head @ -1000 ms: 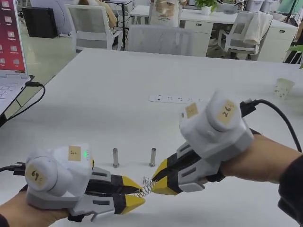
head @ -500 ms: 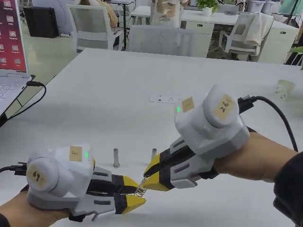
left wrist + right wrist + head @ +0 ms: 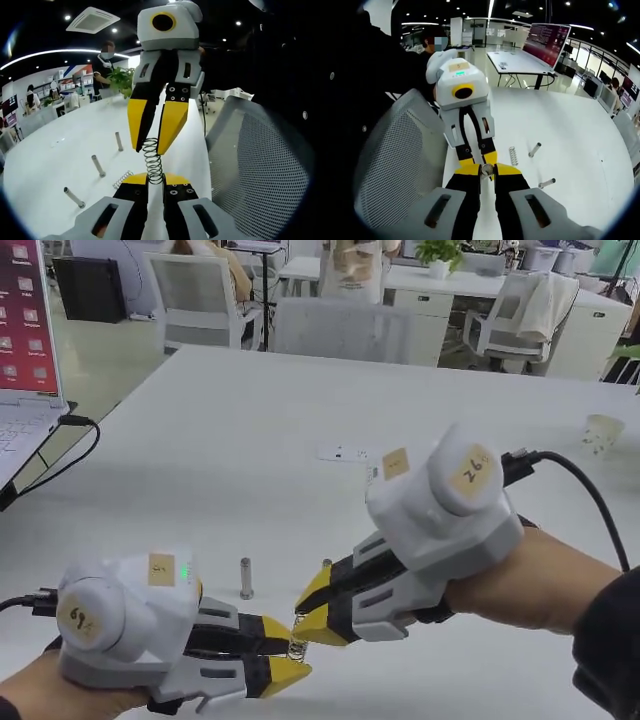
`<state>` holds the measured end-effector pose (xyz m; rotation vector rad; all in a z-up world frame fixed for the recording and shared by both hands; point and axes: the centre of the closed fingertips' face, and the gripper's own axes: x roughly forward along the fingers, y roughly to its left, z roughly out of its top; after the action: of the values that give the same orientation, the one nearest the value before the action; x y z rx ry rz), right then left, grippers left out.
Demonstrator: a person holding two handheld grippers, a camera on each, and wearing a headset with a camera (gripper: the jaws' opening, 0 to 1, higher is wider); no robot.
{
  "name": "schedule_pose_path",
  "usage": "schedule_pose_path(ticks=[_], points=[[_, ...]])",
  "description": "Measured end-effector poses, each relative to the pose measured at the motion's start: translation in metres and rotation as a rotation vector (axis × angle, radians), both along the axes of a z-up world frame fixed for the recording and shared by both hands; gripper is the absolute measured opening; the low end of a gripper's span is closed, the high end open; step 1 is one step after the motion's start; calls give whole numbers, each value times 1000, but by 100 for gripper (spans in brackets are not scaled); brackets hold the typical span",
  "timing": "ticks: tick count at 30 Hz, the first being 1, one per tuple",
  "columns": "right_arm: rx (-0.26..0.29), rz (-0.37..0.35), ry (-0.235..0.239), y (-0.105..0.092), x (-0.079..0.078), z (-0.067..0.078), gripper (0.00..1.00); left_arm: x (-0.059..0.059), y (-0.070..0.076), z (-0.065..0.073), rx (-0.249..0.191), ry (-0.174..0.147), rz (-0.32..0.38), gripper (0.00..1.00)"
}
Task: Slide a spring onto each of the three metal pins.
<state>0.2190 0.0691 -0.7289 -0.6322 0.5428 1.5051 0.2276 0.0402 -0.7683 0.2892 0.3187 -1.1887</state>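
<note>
Both grippers hold one small steel spring (image 3: 297,646) between them, low over the white table (image 3: 250,470). My left gripper (image 3: 286,666) is shut on its lower end; in the left gripper view the spring (image 3: 154,162) rises from my left gripper (image 3: 155,180). My right gripper (image 3: 306,615) is shut on the other end, coming in from above (image 3: 155,146). Its own view has the spring's end (image 3: 486,170) as a ring between the tips (image 3: 486,173). Three upright metal pins (image 3: 119,141) (image 3: 98,165) (image 3: 74,197) stand bare. A second spring (image 3: 122,179) lies on the table.
An open laptop (image 3: 22,360) with a black cable (image 3: 75,445) sits at the far left. A white power strip (image 3: 342,453) lies mid-table and a paper cup (image 3: 601,433) stands far right. Chairs (image 3: 340,330) line the far edge.
My right gripper has come left and nearer to the left gripper. The spring between them now looks shorter and stands more upright. One pin is now half hidden behind the right gripper.
</note>
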Motion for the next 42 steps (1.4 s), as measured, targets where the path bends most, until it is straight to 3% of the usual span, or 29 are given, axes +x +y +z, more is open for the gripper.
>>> schedule_pose_path(ticks=[20,25,32,42], points=[[3,-8,-3,3,0,1,7,0,-1,0,-1,-6,2,2],[-14,-17,25,1,0,-1,8,0,0,-2,5,2,6,2],[-95,1,47,-2,-5,-8,8,-4,-2,-8,41,9,-14,2],[-216,58,57,-3,-6,-13,8,-6,-2,-10,49,26,-19,1]])
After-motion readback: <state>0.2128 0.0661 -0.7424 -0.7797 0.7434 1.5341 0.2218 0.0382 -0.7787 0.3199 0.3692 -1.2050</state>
